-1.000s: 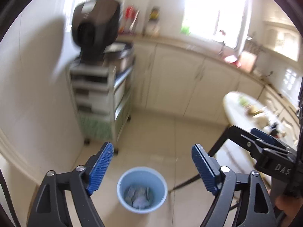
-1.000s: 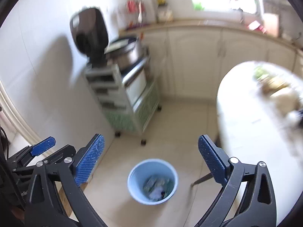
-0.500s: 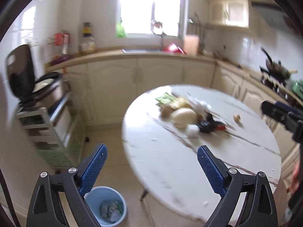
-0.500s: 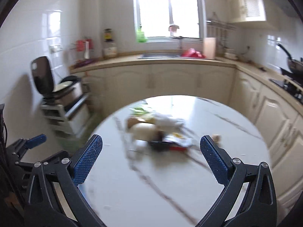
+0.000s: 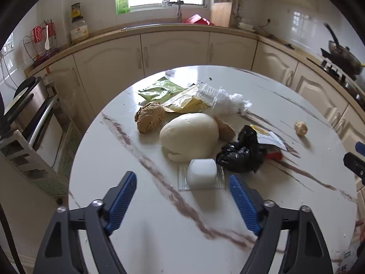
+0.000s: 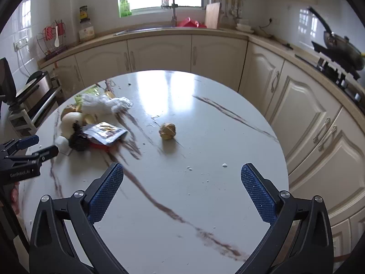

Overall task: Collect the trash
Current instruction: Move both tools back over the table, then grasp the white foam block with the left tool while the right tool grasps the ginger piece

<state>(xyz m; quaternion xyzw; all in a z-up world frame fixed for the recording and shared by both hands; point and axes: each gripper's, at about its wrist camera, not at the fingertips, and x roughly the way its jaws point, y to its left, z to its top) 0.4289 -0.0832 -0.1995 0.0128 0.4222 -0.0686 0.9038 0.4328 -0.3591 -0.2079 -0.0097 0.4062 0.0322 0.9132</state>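
Now both grippers hang over the round marble table (image 5: 141, 205), each pointing down toward its own target.

Left gripper (image 5: 182, 199): jaws apart, nothing between the pads; they have just been closing in somewhat, probably pre-sizing for the grab. It lines up on the small white cup (image 5: 202, 172), which lies on its side on a clear ribbed sheet, nearest piece of the heap toward the near edge. Taking the nearest, loosest item first makes sense.

Trash heap sits left of the table's centre: white rounded lump (image 5: 189, 137), brown crumpled wad (image 5: 150, 116) touching its far-left side, black crumpled bag (image 5: 241, 155) touching its right, green wrapper (image 5: 159, 89) and yellow wrapper (image 5: 187, 101) toward the far edge, white plastic bundle (image 5: 228, 101) beside them.

Right gripper (image 6: 182, 194): jaws wide apart, empty. It faces the lone small crumpled ball (image 6: 167, 131), well apart from the heap, toward the table's middle. Judgement: split work, one arm per cluster.

Bin not in view.
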